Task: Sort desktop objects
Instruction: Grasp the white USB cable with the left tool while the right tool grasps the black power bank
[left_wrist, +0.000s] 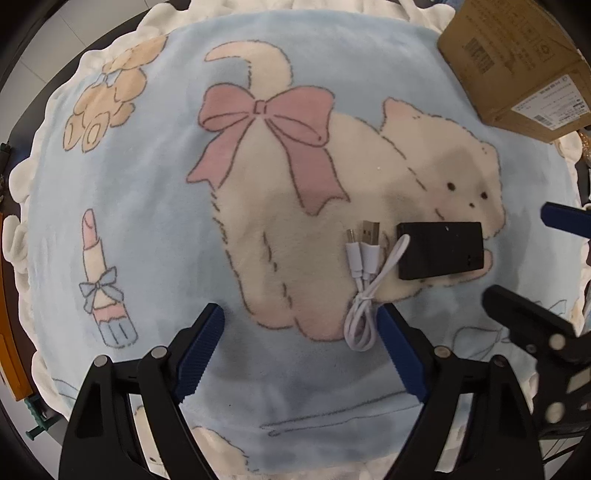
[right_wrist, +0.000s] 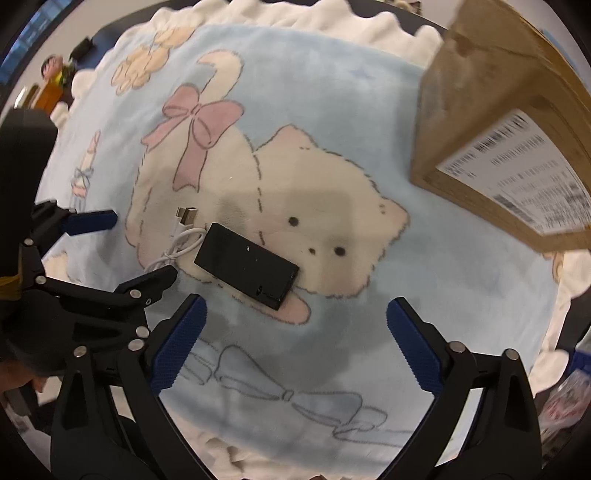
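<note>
A flat black box (left_wrist: 441, 249) (right_wrist: 246, 265) lies on a light blue cartoon blanket (left_wrist: 147, 184) (right_wrist: 332, 110). A coiled white USB cable (left_wrist: 364, 280) (right_wrist: 181, 240) rests just left of it, touching its edge. My left gripper (left_wrist: 301, 347) is open, hovering low over the blanket, its right finger beside the cable's loop. My right gripper (right_wrist: 295, 343) is also open, just in front of the black box, holding nothing. Each gripper shows at the edge of the other's view.
A brown cardboard box (left_wrist: 517, 62) (right_wrist: 509, 140) with shipping labels stands at the blanket's far right. The blanket's white scalloped border (left_wrist: 22, 229) marks its edge. Small items (right_wrist: 55, 77) sit on the dark table beyond the far left.
</note>
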